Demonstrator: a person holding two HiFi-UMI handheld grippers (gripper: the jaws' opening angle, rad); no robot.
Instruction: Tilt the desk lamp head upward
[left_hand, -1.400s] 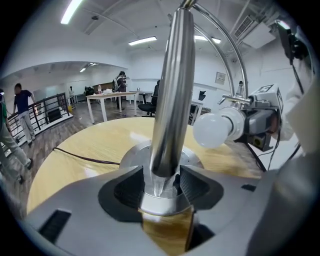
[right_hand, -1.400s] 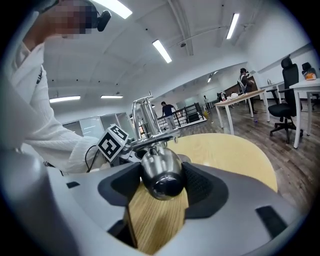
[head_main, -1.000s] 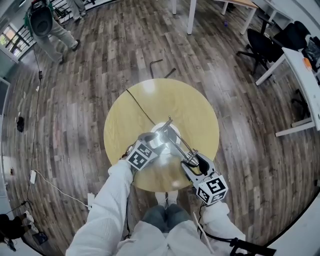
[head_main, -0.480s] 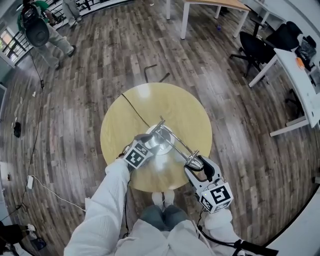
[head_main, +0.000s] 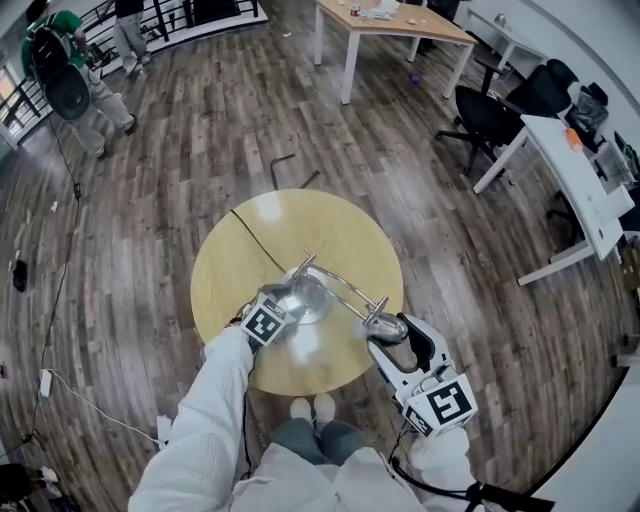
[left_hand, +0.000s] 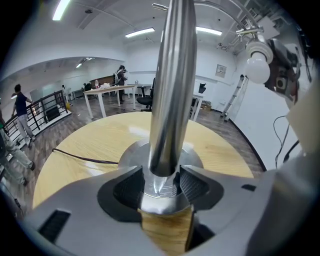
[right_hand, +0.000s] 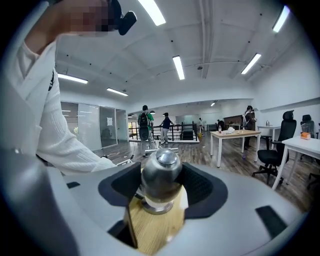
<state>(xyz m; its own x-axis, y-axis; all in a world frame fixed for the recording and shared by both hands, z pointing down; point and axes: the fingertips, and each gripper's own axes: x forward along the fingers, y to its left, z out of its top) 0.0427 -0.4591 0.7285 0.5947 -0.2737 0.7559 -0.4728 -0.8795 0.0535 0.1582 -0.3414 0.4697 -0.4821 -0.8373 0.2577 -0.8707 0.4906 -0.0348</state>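
Desk lamp (head_main: 322, 272) stands on the round wooden counter (head_main: 225, 265). Its base (head_main: 303, 300) sits at about the counter's middle. A black cord (head_main: 255, 235) runs from the base toward the far left edge of the counter.

Left claw (left_hand: 161, 184): narrow, with its pads closed against the foot of the chrome pole (left_hand: 172, 75), just above the base disc. The pole rises between the pads, roughly upright in the left gripper view.

Right claw (right_hand: 160, 182): clamped on the lamp head (right_hand: 160, 172), with both pads touching the rounded metal shell. In the head view the lamp head hangs above the counter's near right edge. The thin double arm (head_main: 350, 290) joins it to the top of the pole.

White bulb (left_hand: 257, 67) shows at upper right in the left gripper view, seated in the mouth of the lamp head, with the right claw directly behind it. White sleeves (head_main: 215, 400) cover both of the person's arms.
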